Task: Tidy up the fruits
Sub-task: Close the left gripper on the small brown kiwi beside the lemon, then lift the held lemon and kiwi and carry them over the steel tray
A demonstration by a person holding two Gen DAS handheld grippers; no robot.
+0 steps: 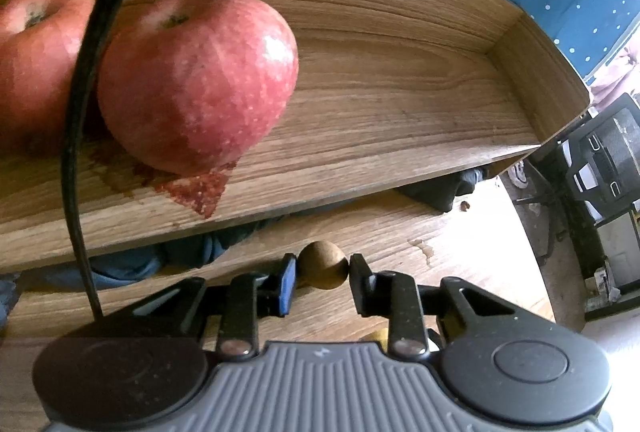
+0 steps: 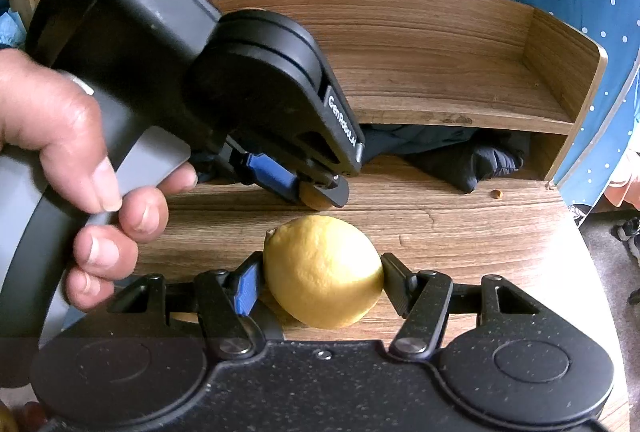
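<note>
Left gripper (image 1: pixel 323 266): fingers nearly together, pinching a small brown fruit (image 1: pixel 322 264) just above the table (image 1: pixel 460 252). Right gripper (image 2: pixel 322 272): fingers spread wide, clamping a lemon (image 2: pixel 323 271) resting on the table. Shelf (image 1: pixel 380 103) ahead carries two apples (image 1: pixel 196 79), touching. Dark cloth (image 2: pixel 460 159) lies beneath the shelf. A cable (image 1: pixel 80 111) crosses the left view.

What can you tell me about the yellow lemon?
The lemon is bright yellow with bumpy, dimpled skin and a small pointed nub at its upper left end. It looks whole and unpeeled. It lies on its side, and the right tongs are closed on it, one finger on each side. Under it is the wooden table. The apples are not near it.
</note>
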